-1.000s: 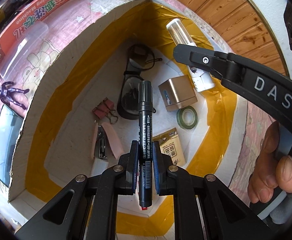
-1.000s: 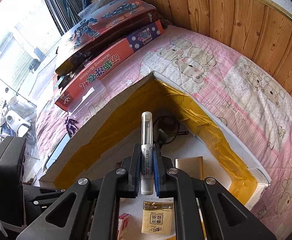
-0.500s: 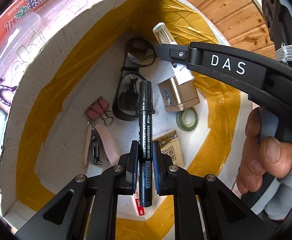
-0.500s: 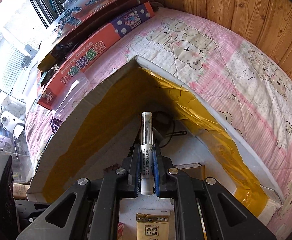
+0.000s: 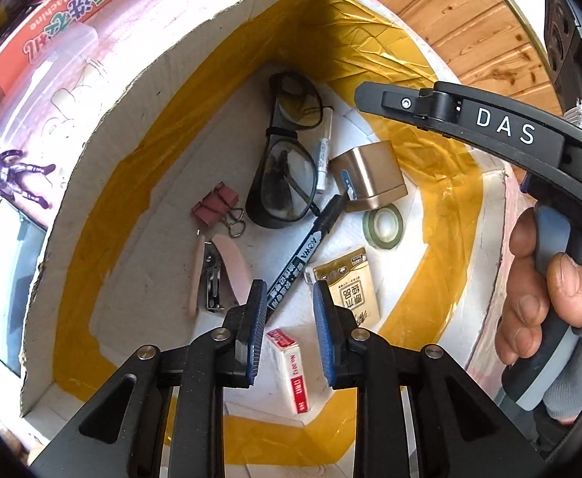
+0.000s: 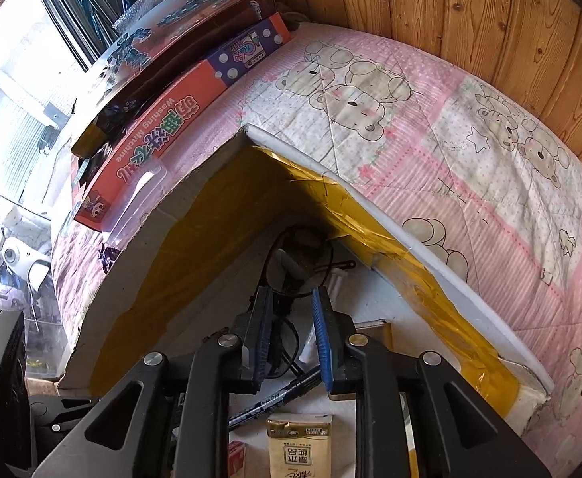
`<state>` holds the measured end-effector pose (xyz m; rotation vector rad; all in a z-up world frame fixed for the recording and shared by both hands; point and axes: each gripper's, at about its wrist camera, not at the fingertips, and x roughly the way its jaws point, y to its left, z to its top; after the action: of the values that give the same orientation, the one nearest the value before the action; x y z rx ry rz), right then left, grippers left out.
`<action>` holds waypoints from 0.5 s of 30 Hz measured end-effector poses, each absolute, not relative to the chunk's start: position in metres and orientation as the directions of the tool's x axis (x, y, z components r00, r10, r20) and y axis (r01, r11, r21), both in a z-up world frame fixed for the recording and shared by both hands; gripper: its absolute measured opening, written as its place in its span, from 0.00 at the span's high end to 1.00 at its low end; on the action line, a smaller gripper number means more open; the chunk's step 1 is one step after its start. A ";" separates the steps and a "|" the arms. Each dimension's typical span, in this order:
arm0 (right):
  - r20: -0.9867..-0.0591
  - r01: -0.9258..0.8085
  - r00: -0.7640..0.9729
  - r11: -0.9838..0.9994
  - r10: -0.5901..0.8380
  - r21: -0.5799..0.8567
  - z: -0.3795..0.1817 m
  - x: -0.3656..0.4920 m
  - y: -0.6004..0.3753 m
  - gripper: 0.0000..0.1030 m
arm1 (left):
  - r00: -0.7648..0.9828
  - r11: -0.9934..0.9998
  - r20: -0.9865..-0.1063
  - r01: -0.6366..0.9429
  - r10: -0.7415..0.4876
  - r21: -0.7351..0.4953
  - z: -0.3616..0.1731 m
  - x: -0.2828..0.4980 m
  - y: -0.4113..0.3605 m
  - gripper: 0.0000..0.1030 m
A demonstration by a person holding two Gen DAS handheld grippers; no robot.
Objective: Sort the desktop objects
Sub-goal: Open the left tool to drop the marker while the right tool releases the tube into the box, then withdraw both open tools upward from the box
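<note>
Both grippers, left and right, are opening, now empty; marker and white pen have dropped into the box; two items sorted.

Right gripper, arm side: white capitals "DAS". Black marker pen, barrel: "AOWA" in white, with smaller characters below too fine to read. Small red-and-white box: "No.0012", plus a white-on-red word not legible. Tan paper packet: large Chinese characters, seen upside down in both views. Long orange-red carton on the bed: "Washing Machine" beneath big white Chinese characters, likewise inverted. White pen: print too small to read.
</note>
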<state>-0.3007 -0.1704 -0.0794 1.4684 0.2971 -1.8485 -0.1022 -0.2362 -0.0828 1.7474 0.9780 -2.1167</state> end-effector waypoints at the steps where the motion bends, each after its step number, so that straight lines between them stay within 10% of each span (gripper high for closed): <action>1: -0.912 0.675 -0.064 -0.691 -0.405 0.259 -0.077 -0.298 -0.169 0.78 | -0.264 -0.759 -0.939 0.557 0.222 -0.336 -0.080 -0.103 -0.235 0.76; 15: -0.927 0.820 -0.112 -0.560 -0.358 0.117 -0.042 -0.210 -0.119 0.71 | -0.320 -0.842 -0.945 0.490 0.067 -0.226 -0.030 -0.068 -0.207 0.69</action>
<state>-0.2098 -0.1192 -0.0423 1.3125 0.5560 -1.7902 -0.0678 -0.2071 -0.0301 1.6406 0.7121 -2.2418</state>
